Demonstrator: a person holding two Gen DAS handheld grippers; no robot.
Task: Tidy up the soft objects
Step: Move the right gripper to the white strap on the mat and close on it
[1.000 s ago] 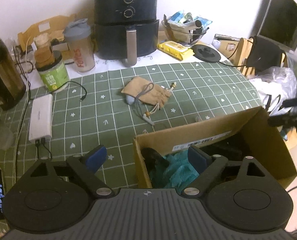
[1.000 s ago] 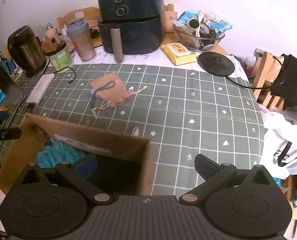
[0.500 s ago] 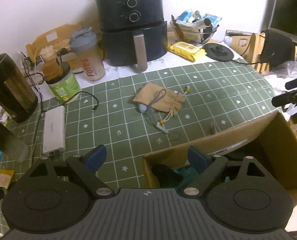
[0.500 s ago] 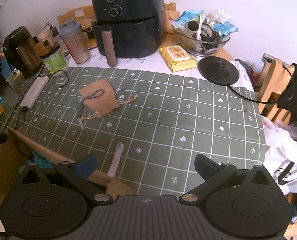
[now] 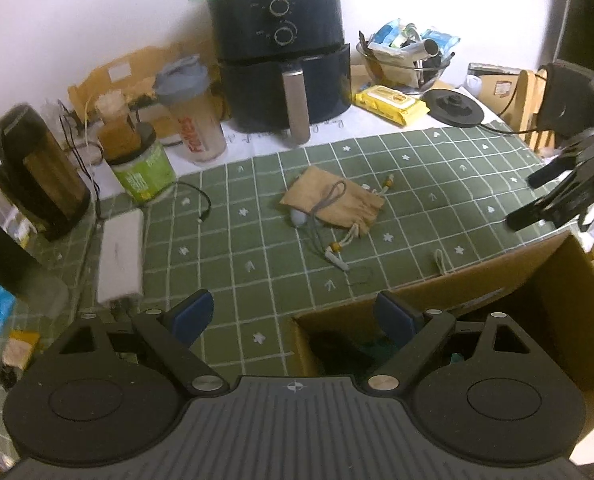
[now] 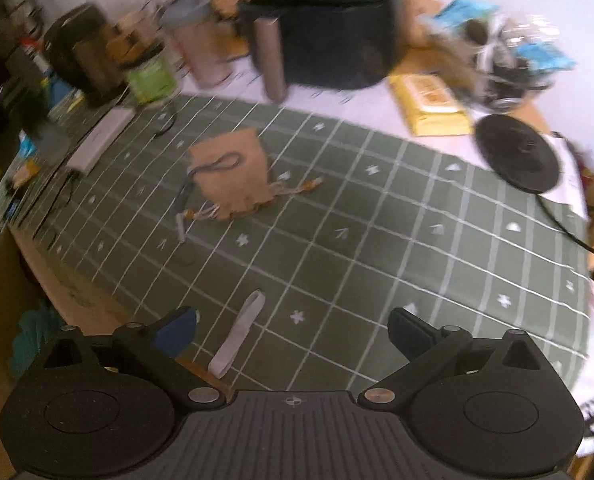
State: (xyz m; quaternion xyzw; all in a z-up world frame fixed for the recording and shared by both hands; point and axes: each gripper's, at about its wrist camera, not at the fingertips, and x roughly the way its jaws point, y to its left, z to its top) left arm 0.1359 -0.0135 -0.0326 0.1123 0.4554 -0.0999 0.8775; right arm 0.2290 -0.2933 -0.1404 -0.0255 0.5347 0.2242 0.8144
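We find the tan cloth drawstring pouch (image 6: 233, 174) lying flat on the green grid-patterned tablecloth (image 6: 377, 240), its beaded cords trailing toward the open brown cardboard box (image 5: 497, 300), where teal fabric (image 5: 371, 348) already sits. In the right wrist view the pouch lies at about eleven o'clock from our right gripper (image 6: 293, 330), its long axis running from twelve to six. That gripper's jaws have just been closing slightly yet stand wide with nothing between them. Our left gripper (image 5: 293, 312) hangs wide apart and empty too, the pouch at twelve o'clock. We judge the right one nearer.
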